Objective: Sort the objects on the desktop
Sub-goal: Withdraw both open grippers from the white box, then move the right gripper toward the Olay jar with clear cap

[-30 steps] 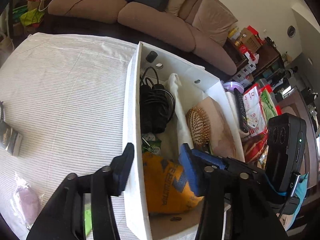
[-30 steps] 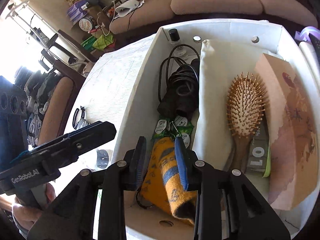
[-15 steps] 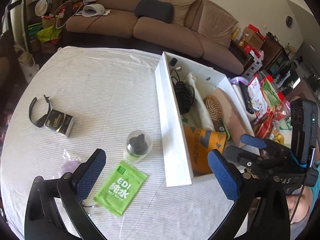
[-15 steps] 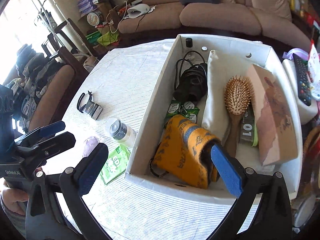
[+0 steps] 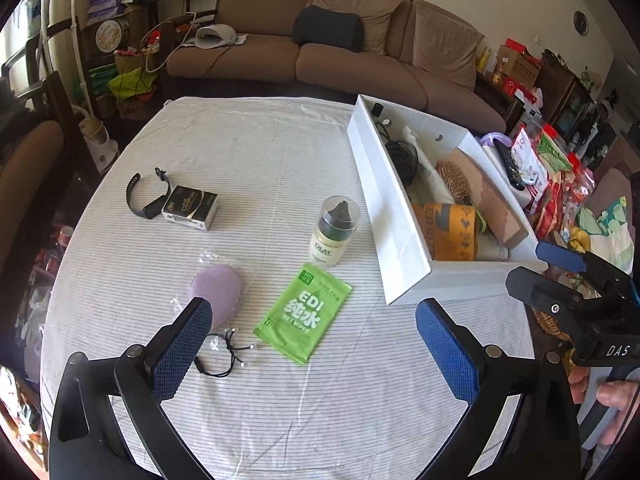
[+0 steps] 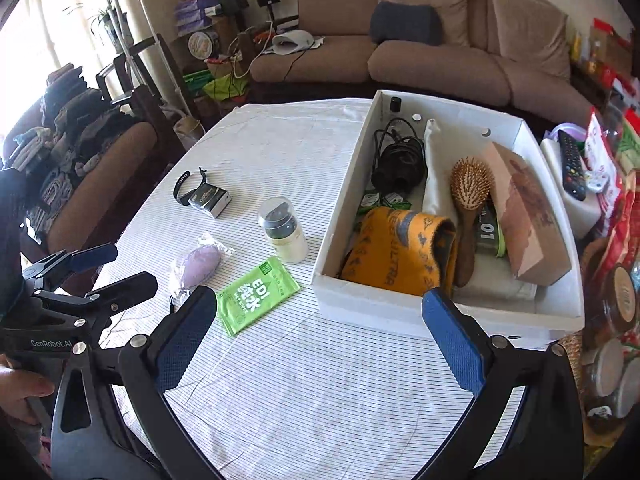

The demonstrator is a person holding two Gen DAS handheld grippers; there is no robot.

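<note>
A white box (image 5: 400,220) (image 6: 344,200) stands on the right of the striped table. In it lie an orange cloth (image 5: 444,228) (image 6: 396,248), a hairbrush (image 6: 470,188), a black cable (image 6: 400,160) and a brown carton (image 6: 524,216). Left of the box are a green wipes packet (image 5: 304,312) (image 6: 256,294), an Olay bottle (image 5: 332,232) (image 6: 284,228), a purple puff (image 5: 216,292), a black cord (image 5: 224,356), a small dark box (image 5: 192,208) and a wristband (image 5: 140,196). My left gripper (image 5: 312,306) hangs open above the packet. My right gripper (image 6: 318,296) is open and empty before the box's near wall.
A remote (image 6: 572,164) and snack bags (image 5: 556,184) crowd the table's right edge beyond the box. Jars (image 6: 616,292) stand at the near right. A sofa (image 5: 320,60) lies behind the table and a chair piled with clothes (image 6: 80,160) to the left.
Both grippers opened wide and drew back and up from the box. The orange cloth that lay between the jaws now rests in the box. The whole table has come into view.
</note>
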